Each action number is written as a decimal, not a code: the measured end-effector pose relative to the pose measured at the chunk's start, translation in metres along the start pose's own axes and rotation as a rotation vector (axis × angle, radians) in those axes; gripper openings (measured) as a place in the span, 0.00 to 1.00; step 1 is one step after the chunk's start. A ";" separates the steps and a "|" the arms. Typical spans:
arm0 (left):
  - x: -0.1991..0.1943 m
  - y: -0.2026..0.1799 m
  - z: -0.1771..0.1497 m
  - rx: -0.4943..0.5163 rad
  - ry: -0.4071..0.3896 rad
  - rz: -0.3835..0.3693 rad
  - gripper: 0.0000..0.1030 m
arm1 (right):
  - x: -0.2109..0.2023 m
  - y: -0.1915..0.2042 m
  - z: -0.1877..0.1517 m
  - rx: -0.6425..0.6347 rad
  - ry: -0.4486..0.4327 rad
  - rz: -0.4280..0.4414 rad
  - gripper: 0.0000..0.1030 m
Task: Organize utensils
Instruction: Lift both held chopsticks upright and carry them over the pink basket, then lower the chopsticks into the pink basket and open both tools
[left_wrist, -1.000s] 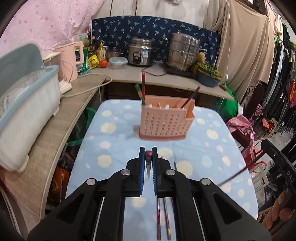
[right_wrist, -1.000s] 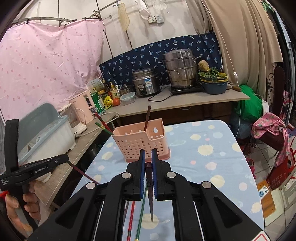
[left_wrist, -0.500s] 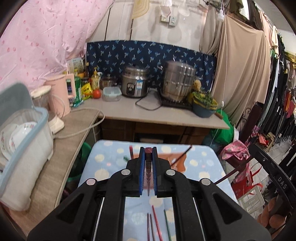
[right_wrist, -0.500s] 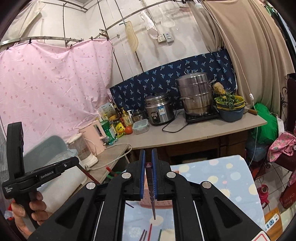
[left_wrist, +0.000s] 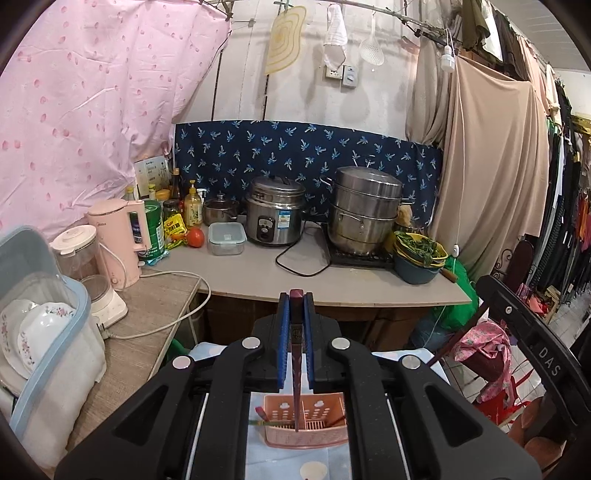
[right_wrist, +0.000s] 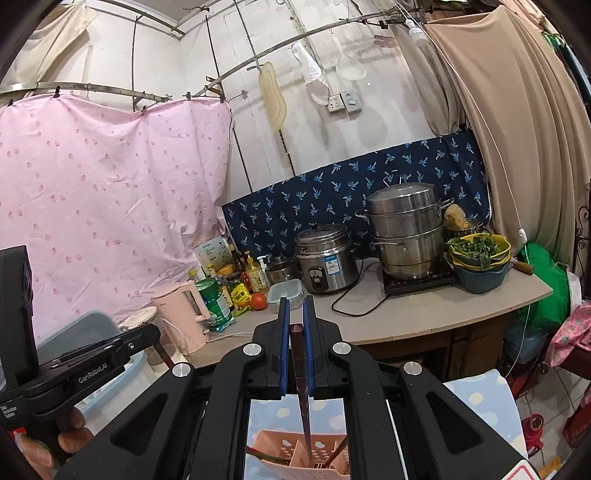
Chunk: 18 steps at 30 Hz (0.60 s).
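While chopsticks (left_wrist: 334, 421) crowd the caddy (left_wrist: 306, 424), both tongs grip chopsticks.

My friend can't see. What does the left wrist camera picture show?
The left gripper pinches a dark red chopstick, its tip pointing down at a pink utensil basket with chopsticks already inside. Behind is a counter with a rice cooker.

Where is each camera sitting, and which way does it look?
Left wrist: rides the left gripper, facing the kitchen counter, a chopstick clamped above the pink caddy.
Right wrist: rides the right gripper, same direction, holding its own chopstick; the person's left hand shows.
Both share the caddy, rice cooker and steamer.
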<state>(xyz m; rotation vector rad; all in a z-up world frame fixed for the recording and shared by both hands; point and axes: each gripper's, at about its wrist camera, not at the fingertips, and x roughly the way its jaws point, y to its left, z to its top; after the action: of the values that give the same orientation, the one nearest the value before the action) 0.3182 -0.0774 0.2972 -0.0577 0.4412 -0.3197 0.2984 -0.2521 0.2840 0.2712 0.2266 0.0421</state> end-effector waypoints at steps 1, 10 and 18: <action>0.005 0.000 0.000 0.000 -0.002 0.004 0.07 | 0.007 0.000 -0.001 -0.001 0.004 -0.002 0.07; 0.053 0.007 -0.026 -0.011 0.054 0.012 0.07 | 0.050 -0.018 -0.045 0.016 0.111 -0.027 0.07; 0.089 0.021 -0.059 -0.028 0.154 0.027 0.07 | 0.069 -0.028 -0.080 0.012 0.194 -0.052 0.07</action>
<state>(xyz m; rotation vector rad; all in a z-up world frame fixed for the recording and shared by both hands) 0.3752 -0.0849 0.2051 -0.0542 0.5982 -0.2924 0.3479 -0.2534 0.1866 0.2733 0.4266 0.0155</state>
